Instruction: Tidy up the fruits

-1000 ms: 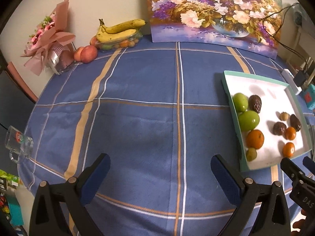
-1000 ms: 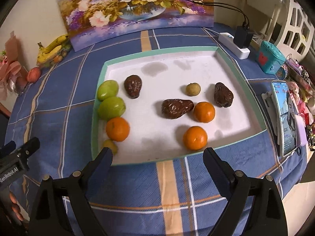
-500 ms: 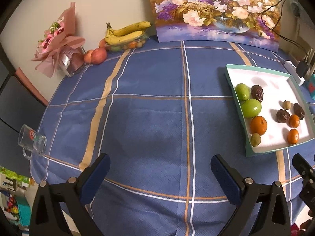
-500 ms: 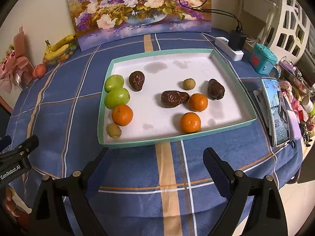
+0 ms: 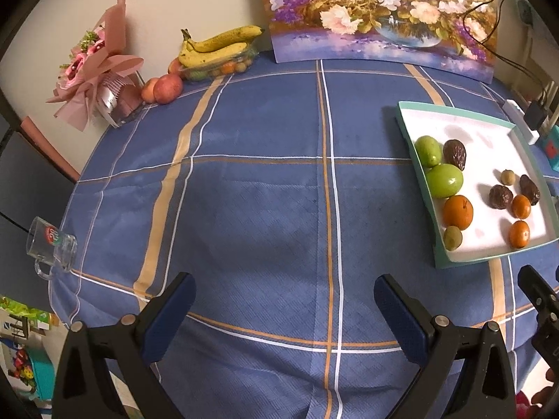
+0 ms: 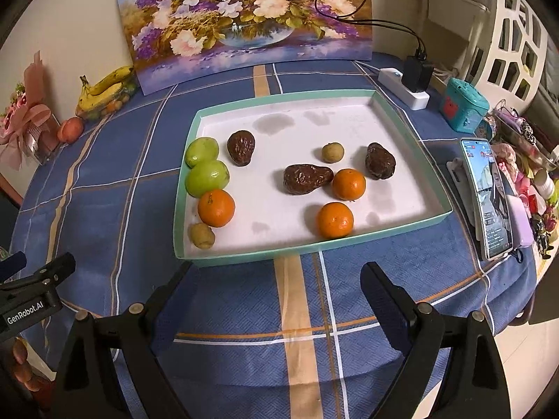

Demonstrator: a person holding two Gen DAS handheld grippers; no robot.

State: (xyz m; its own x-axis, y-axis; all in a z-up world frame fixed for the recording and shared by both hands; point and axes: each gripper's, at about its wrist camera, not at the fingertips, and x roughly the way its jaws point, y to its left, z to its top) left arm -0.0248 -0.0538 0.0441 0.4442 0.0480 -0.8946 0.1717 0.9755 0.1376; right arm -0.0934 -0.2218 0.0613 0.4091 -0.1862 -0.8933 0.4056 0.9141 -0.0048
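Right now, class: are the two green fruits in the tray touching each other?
Touching. The right wrist view shows the two green fruits pressed together, no white tray floor visible between them.

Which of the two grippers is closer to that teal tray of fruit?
Right. The right gripper hangs open just short of the teal tray, facing its near rim. The left gripper, also open, sits over bare tablecloth, with the tray off to its right.

Two hand-held black grippers with blue pads

Left gripper (image 5: 284, 296) and right gripper (image 6: 276, 279): black triangular arms, silver screws, dark blue finger pads; white "GenRobot.AI" lettering on one body.
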